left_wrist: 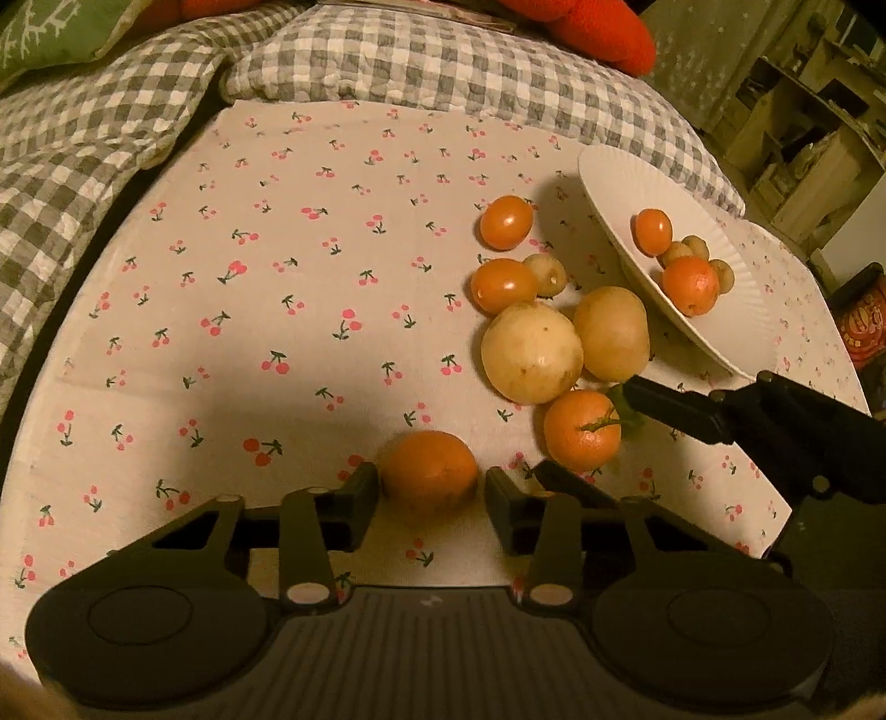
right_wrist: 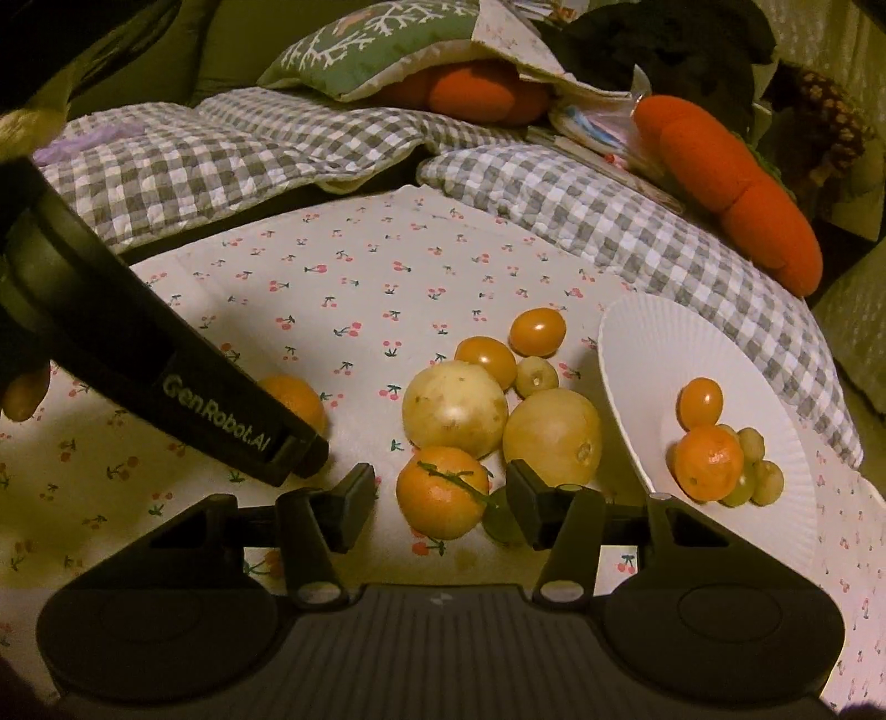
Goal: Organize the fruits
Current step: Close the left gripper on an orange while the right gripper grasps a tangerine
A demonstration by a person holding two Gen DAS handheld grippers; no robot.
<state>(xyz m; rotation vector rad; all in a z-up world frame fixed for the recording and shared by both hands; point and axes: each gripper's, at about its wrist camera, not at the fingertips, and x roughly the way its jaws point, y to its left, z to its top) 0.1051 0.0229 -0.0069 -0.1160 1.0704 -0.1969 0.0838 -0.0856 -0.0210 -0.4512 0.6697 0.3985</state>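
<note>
An orange (left_wrist: 429, 471) lies on the cherry-print cloth (left_wrist: 277, 277) between the fingers of my left gripper (left_wrist: 432, 488), whose pads sit against its two sides. My right gripper (right_wrist: 441, 487) straddles a stemmed mandarin (right_wrist: 443, 493) with a gap on each side, so it stands open; a green grape (right_wrist: 501, 523) lies by its right finger. Two pale round fruits (right_wrist: 454, 410) (right_wrist: 554, 435), two orange tomatoes (right_wrist: 537, 331) and a small pale fruit (right_wrist: 536, 376) sit just beyond. The tilted white paper plate (right_wrist: 653, 354) on the right holds a tomato, a mandarin and small pale fruits.
A grey checked quilt (left_wrist: 387, 61) borders the cloth at the back and left. An orange plush (right_wrist: 736, 183) and a green pillow (right_wrist: 376, 44) lie on it. The left gripper's body (right_wrist: 210, 399) crosses the right wrist view at the left. Shelving (left_wrist: 803, 111) stands far right.
</note>
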